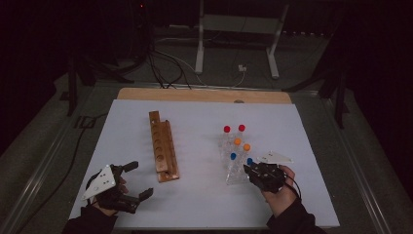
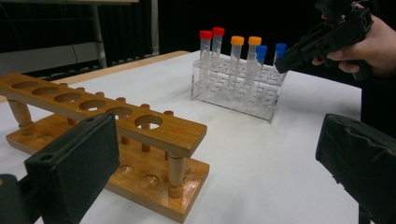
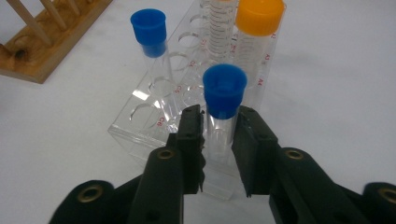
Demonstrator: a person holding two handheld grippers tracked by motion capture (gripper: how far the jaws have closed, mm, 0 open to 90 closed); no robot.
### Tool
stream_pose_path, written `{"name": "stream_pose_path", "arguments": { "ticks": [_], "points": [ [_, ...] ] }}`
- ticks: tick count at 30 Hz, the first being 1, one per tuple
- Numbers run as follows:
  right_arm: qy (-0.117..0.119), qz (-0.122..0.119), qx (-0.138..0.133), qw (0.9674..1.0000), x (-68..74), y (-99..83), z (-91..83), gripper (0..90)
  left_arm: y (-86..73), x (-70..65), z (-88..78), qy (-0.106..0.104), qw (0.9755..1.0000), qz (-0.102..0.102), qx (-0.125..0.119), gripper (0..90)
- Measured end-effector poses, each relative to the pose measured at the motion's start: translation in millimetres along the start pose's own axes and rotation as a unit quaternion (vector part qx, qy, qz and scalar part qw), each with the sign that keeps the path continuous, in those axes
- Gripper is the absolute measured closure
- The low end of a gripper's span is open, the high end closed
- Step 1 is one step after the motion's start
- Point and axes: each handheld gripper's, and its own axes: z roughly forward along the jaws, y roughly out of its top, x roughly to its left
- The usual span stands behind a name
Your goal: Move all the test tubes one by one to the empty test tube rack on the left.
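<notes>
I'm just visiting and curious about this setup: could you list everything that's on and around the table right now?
Table: one, white top with a wooden far edge, middle of the high view.
Wooden rack: one, brown, holes all vacant, left of centre.
Clear rack: one, transparent plastic, right of centre.
Red-capped tubes: two, back row of the clear rack.
Orange-capped tubes: two, middle row.
Blue-capped tubes: two, front row.
Metal frame: one, pale grey, on the floor beyond the table.
Cables: several, dark, on the floor behind.
Left gripper: one, black, jaws open, near the table's front left corner.
Right gripper: one, black, jaws closed on one blue-capped tube.
</notes>
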Motion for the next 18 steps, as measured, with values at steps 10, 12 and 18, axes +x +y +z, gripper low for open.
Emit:
{"name": "stream_pose_path", "arguments": {
  "ticks": [10, 12, 18],
  "points": [
    [-0.01, -0.014, -0.002, 0.9999, 1.4, 0.9, 0.1, 76.6, -0.1, -0.1, 0.2, 0.003, 1.0, 0.0, 0.0, 0.4],
    [-0.008, -0.014, -0.006, 0.9998, 1.0, 1.8, -2.0, 76.6, -0.2, -0.1, 0.4, 0.004, 1.0, 0.001, 0.001, 0.5],
    [-0.008, -0.017, -0.018, 0.9997, 1.5, 6.4, -10.7, 76.6, 0.2, -0.3, 0.2, 0.006, 1.0, 0.0, 0.002, 0.5]
  ]
}}
